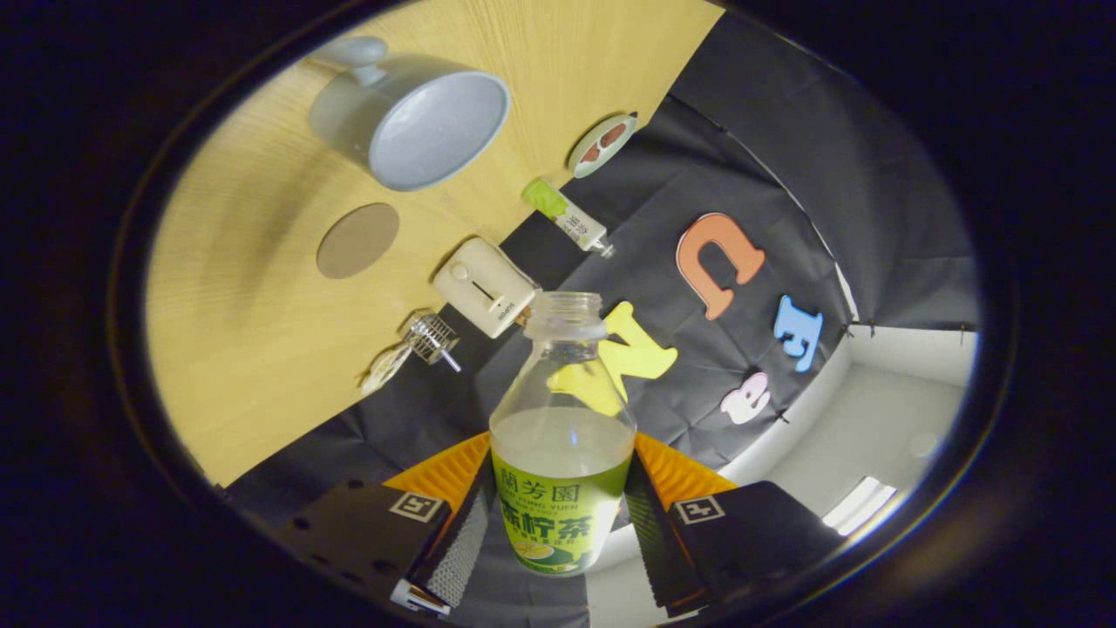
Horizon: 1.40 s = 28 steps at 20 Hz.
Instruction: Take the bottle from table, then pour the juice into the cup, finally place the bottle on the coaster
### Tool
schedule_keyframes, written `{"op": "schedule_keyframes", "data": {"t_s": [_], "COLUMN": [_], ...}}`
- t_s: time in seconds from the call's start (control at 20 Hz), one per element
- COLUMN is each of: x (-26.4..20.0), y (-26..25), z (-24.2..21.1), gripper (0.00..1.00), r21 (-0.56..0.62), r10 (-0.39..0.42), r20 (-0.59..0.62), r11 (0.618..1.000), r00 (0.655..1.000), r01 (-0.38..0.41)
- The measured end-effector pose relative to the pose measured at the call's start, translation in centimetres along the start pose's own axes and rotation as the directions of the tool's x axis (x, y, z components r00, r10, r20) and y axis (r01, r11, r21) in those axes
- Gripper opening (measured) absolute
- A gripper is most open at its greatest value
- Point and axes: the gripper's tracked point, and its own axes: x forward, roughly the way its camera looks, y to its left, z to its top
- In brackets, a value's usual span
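Observation:
My gripper (560, 515) is shut on a clear uncapped bottle (562, 436) with a green and yellow label, both fingers pressing its sides. Pale juice fills it to a little above the label. The view is rolled over, so the wooden table (261, 349) stands tilted beyond the fingers. A grey-blue cup (417, 118) with a handle sits on the table well beyond the bottle's mouth, its inside looking empty. A round brown coaster (357, 241) lies flat on the table between the cup and the bottle.
Along the table's back edge lie a small cream box-shaped device (485, 287), a metal wire tool (418, 344), a small green-capped tube (567, 216) and a round dish (602, 144). The black cloth wall rises behind them.

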Motion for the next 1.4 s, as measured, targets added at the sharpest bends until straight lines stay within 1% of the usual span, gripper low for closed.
{"op": "schedule_keyframes", "data": {"t_s": [0.4, 0.75, 0.9, 1.1, 1.25, 1.35, 1.4], "x": [-0.9, -0.5, 0.2, 0.9, 1.2, 1.3, 1.3], "y": [-3.4, -4.4, -4.4, -4.3, -4.4, -4.4, -4.0], "z": [0.8, 0.6, -0.4, -1.2, -2.0, -2.3, -2.5], "gripper": [0.81, 0.81, 0.81, 0.81, 0.81, 0.81, 0.81], "r21": [-0.054, -0.062, -0.072, -0.053, -0.01, 0.05, 0.109], "r10": [-0.073, -0.084, -0.08, -0.074, -0.06, -0.034, -0.001], "r20": [0.015, 0.016, -0.005, -0.015, -0.023, -0.025, -0.022], "r11": [0.996, 0.994, 0.994, 0.996, 0.998, 0.998, 0.994], "r00": [0.997, 0.996, 0.997, 0.997, 0.998, 0.999, 1.0], "r01": [0.074, 0.085, 0.08, 0.073, 0.06, 0.035, 0.004]}}
